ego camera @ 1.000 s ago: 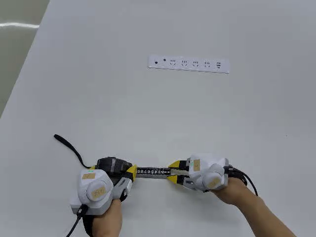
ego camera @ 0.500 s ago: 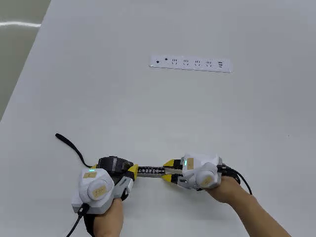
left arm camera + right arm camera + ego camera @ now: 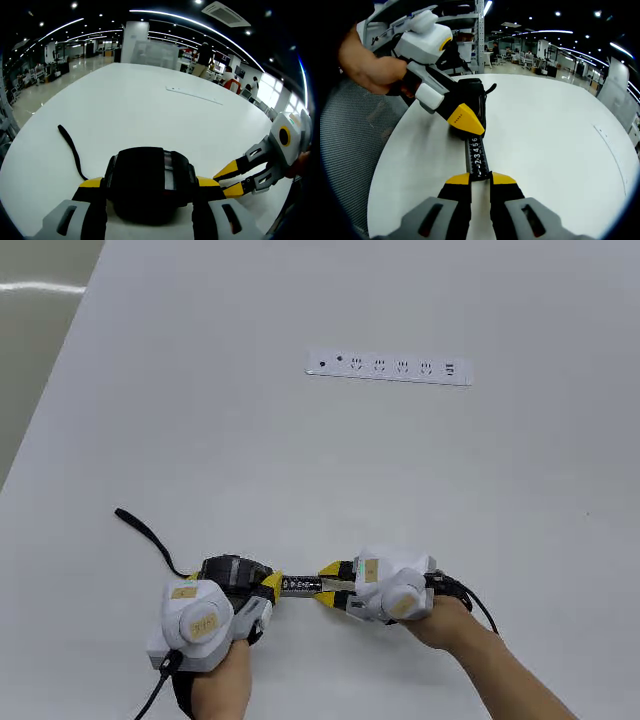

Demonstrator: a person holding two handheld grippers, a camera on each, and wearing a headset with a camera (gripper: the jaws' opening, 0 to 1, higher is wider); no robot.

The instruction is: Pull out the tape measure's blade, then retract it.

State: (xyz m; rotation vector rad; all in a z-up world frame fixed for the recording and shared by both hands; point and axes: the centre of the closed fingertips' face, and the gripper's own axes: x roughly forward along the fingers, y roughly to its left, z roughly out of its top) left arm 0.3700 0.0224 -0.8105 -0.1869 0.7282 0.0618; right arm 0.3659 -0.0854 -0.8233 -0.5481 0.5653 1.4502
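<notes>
Though apart, power strip (image 3: 388, 367) beyond blade (image 3: 300, 586).

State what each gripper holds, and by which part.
Left gripper clamps the tape measure by its case; right gripper pinches the blade at its end.

I can't see the blade's (image 3: 476, 155) end: the right tongs (image 3: 480, 179) are clamped over it, and their yellow tips cover it. Beyond them, the left tongs (image 3: 150, 182) grip the case (image 3: 145, 165) and hide its flanks and underside. In the left gripper view, the case itself blocks the slot where the blade comes out. Left of those tongs, the strap's (image 3: 70, 147) root vanishes behind the case. In the head view the blade's numbers are too small for me to read, as are the power strip's (image 3: 388, 367) markings far ahead. The forearms (image 3: 500, 670) run off the bottom edge.
</notes>
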